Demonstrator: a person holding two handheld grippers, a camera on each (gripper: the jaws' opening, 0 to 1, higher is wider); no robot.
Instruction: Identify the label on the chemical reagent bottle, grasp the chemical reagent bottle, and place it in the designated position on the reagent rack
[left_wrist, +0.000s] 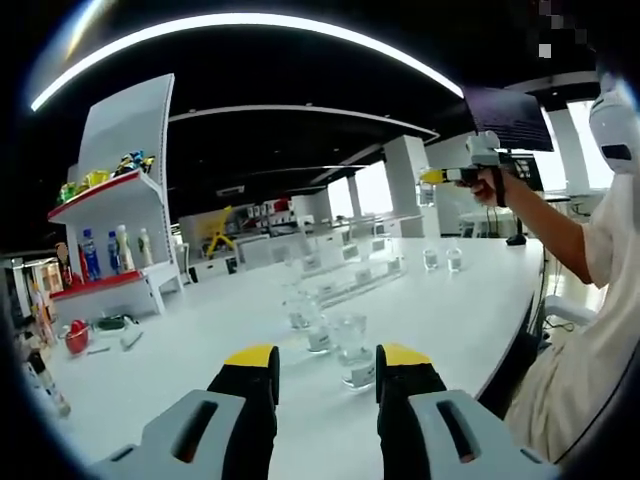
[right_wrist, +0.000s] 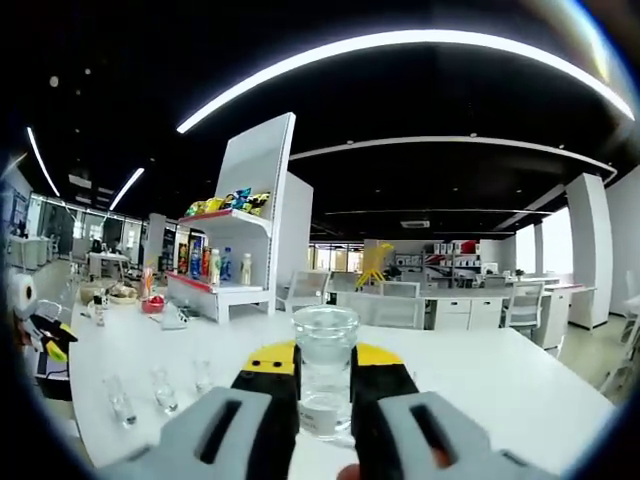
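Observation:
My right gripper (right_wrist: 325, 356) is shut on a clear glass reagent bottle (right_wrist: 325, 345), held upright above the white table (right_wrist: 520, 385); a white label (right_wrist: 320, 416) sits low on the bottle, its text too small to read. In the left gripper view, a person's hand holds that right gripper (left_wrist: 436, 177) up at the upper right. My left gripper (left_wrist: 327, 362) stands open low over the table (left_wrist: 200, 340), nothing between its yellow-tipped jaws. Several clear bottles (left_wrist: 354, 350) stand just beyond it, in front of a clear acrylic rack (left_wrist: 350, 265).
A white display shelf (left_wrist: 125, 230) with drink bottles and snacks stands at the table's far left end. Two small bottles (left_wrist: 442, 259) stand near the far right edge. Three small vials (right_wrist: 160, 390) stand on the table to the left. The person's sleeve (left_wrist: 590, 350) is at the right.

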